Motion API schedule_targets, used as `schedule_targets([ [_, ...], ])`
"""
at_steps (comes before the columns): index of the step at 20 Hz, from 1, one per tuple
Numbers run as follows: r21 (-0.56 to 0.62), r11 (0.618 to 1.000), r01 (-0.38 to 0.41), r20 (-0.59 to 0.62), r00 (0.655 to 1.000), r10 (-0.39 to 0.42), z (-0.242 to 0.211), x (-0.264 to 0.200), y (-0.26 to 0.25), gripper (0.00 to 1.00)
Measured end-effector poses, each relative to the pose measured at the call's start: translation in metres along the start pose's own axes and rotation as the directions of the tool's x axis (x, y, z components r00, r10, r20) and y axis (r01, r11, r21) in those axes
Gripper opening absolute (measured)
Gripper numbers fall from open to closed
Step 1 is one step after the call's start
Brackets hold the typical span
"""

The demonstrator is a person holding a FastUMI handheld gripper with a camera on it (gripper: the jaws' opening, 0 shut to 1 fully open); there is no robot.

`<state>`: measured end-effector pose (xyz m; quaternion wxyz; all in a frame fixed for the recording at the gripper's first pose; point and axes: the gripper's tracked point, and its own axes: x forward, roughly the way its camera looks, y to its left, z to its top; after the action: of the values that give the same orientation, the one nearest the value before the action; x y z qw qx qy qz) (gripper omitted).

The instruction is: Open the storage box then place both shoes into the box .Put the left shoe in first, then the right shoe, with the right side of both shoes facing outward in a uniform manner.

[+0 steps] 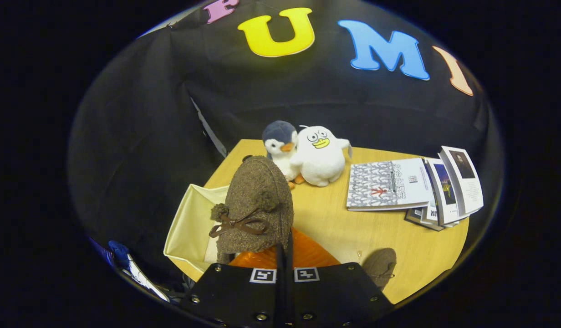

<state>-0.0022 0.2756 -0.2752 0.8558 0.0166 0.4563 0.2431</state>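
The tongs (284,255) are pressed together on the rim of one brown felt shoe (255,207), which is held up just ahead of them, over the open cream storage box (189,218). The shoe is judged light and soft, best gripped at its collar. A second shoe (380,265) lies on the counter (353,218); beyond are two plush toys (308,152) and a fanned stack of booklets (412,187).

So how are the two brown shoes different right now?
The held shoe is lifted off the table, gripped at its edge by the gripper, and hangs over the open cream storage box; the other shoe lies flat on the wooden table, beside the gripper. The held shoe shows its sole side and pom-pom bow in full; the other shoe is partly hidden. Both are the same brown woolly fabric with a bow.
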Motion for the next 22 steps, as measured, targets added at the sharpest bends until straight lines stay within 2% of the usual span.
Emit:
schedule_targets([
  [5, -0.09, 0.993, -0.081, 0.009, 0.997, 0.082, 0.026, 0.019, 0.06, 0.0],
  [11, -0.214, 0.966, -0.144, -0.091, 0.988, 0.127, 0.005, 0.073, 0.123, 0.0],
  [17, -0.346, 0.928, -0.138, -0.235, 0.97, 0.057, -0.045, 0.13, 0.151, 0.0],
  [22, -0.408, 0.906, -0.113, -0.351, 0.935, -0.042, -0.086, 0.171, 0.147, 0.0],
])
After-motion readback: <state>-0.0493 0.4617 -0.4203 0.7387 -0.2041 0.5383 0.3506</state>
